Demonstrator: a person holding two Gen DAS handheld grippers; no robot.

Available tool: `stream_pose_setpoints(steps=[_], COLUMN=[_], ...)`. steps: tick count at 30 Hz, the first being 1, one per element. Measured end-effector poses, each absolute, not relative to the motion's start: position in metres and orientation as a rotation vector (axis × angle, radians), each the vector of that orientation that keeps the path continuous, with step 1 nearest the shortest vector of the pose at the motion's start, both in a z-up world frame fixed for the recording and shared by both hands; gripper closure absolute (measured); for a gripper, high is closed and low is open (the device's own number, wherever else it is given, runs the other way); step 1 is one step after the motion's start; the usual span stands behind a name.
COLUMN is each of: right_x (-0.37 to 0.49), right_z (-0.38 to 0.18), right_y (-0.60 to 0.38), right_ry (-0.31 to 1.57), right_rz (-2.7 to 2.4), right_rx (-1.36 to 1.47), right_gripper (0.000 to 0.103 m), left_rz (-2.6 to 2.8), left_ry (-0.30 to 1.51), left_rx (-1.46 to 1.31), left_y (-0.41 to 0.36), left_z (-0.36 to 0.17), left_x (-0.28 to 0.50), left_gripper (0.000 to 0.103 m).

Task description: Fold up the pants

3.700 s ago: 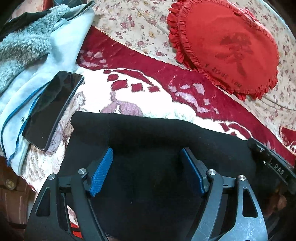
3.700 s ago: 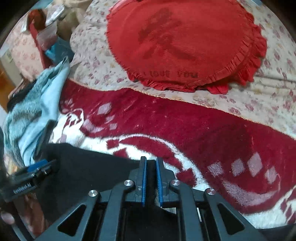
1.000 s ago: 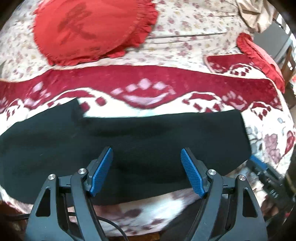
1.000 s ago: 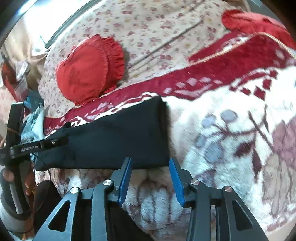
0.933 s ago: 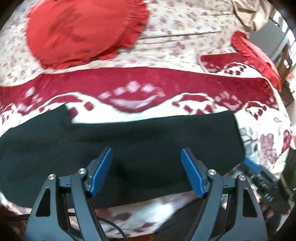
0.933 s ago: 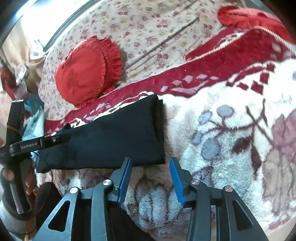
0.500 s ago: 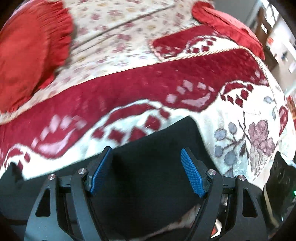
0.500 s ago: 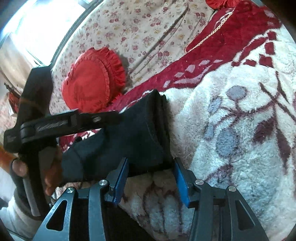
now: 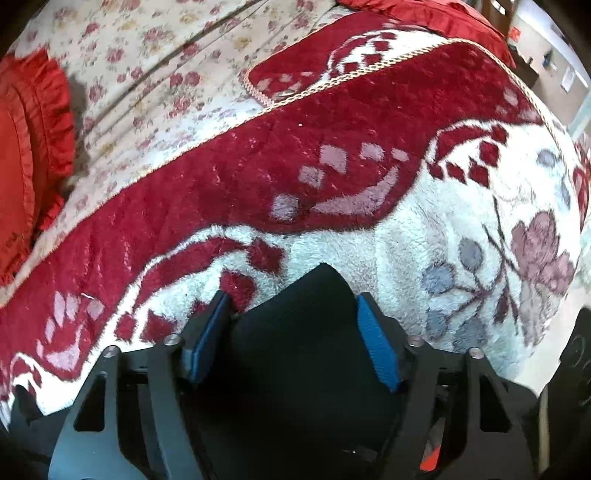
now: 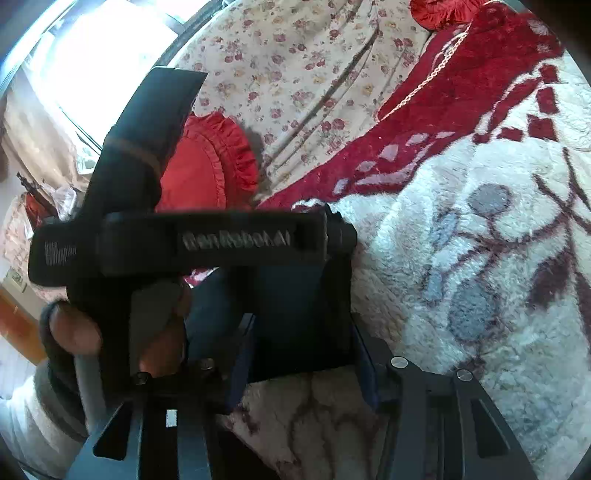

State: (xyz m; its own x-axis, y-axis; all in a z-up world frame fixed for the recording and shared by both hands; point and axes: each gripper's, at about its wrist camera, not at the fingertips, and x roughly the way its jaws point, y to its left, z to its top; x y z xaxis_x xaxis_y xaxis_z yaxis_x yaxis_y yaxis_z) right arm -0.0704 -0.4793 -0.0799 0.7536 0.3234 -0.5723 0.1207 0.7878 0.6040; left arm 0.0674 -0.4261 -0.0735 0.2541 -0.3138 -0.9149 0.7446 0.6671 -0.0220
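Note:
The black pants [image 9: 306, 343] lie on a red and white plush blanket [image 9: 406, 236]. In the left wrist view my left gripper [image 9: 295, 339] is open, its blue pads either side of the pants' end corner, low over it. In the right wrist view my right gripper [image 10: 303, 365] is open around the near edge of the pants [image 10: 295, 332]. The left gripper's black body [image 10: 192, 240] crosses right in front of it and hides most of the cloth.
A red frilled heart cushion [image 9: 26, 155] lies at the left on the floral sheet [image 9: 166, 74]; it also shows in the right wrist view [image 10: 210, 170]. A second red cushion [image 9: 424, 14] sits at the far right. The right gripper's body [image 9: 576, 369] is at the lower right.
My left gripper has swept right along the pants to their end corner and moved down close to it. My right gripper has closed in on the same end, so both are now side by side.

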Motion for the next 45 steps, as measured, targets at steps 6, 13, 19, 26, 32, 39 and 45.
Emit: stream_pose_setpoints(steps=[6,13,19,26,32,39,45], right_x=[-0.060,-0.053,-0.040,-0.005,0.040,0.036,0.027], right_z=[-0.081,-0.029,0.015,0.019,-0.030,-0.028,-0.015], right_y=[-0.478,-0.452,-0.402,-0.312,-0.237,-0.212,-0.292], right_ry=[0.717,0.656,0.642,0.730,0.910,0.943,0.878], right_rz=[0.153,0.216,0.311,0.449,0.534,0.645,0.405], right_rx=[0.706,0.606,0.496,0.380,0.318,0.302,0.362], right_gripper=[0.087,0.089,0.089,0.089,0.089,0.062,0.062], left_rz=[-0.747,-0.785,-0.743,-0.599,-0.413,-0.353,-0.383], left_ry=[1.068,0.989,0.951,1.003,1.073,1.057,1.099], left_rx=[0.436,0.324,0.247,0.158,0.077,-0.007,-0.107], left_y=[-0.412,-0.364,-0.288,-0.191,-0.117,-0.068,-0.064], left_z=[-0.064,-0.004,0.032,0.014,-0.018,-0.009,-0.020], left_x=[0.074,0.075,0.085,0.101,0.116,0.100,0.083], left_gripper=[0.083,0.086,0.086,0.086,0.086,0.085,0.065])
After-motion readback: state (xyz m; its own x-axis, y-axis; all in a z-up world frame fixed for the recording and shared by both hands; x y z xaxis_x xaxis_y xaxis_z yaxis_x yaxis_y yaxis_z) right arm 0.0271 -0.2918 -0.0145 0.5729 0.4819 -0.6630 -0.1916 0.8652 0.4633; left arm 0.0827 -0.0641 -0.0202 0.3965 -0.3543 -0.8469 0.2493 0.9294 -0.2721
